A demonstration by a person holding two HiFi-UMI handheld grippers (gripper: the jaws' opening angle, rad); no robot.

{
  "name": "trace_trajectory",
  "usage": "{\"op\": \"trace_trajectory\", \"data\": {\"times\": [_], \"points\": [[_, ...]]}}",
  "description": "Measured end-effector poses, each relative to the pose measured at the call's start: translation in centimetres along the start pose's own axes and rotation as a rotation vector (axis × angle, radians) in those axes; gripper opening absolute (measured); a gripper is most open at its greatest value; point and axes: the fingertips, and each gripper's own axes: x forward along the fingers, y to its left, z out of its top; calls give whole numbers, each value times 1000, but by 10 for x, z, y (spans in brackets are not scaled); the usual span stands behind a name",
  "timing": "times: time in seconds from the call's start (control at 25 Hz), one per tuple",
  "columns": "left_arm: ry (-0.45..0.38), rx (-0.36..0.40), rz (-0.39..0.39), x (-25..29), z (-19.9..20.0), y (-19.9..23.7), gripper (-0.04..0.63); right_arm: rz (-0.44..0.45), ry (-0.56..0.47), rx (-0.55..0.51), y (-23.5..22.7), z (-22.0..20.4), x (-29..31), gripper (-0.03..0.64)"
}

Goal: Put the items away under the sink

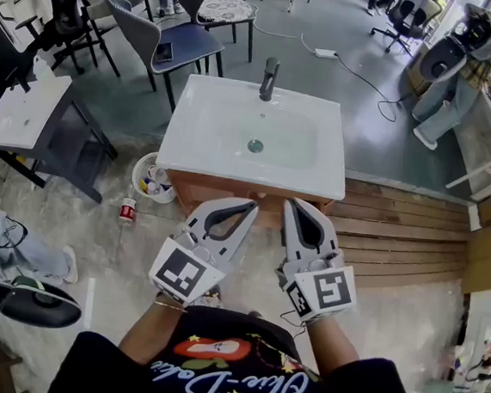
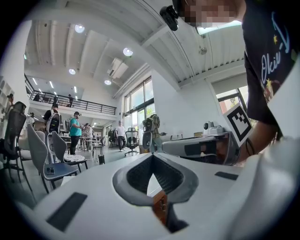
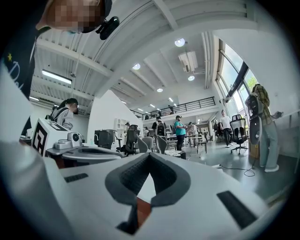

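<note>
Left gripper (image 1: 246,207) and right gripper (image 1: 292,206) hang clenched, empty, lower centre. Bottle (image 1: 127,210), centre left, looks light, stiff; grasp its body

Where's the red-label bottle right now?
Head view: the red-label bottle is on the floor left of the sink cabinet, beside the white basket and left of the left gripper.

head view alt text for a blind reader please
Seen from above, a person holds the left gripper and right gripper side by side, both shut and empty, before a white sink on a wooden cabinet. A bottle and a white basket sit on the floor at left.
</note>
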Motion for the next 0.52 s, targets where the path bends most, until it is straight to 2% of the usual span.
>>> {"op": "trace_trajectory", "data": {"times": [0.52], "points": [[6, -10, -14, 11, -4, 10, 5, -10, 11, 13, -9, -4, 12, 5]]}}
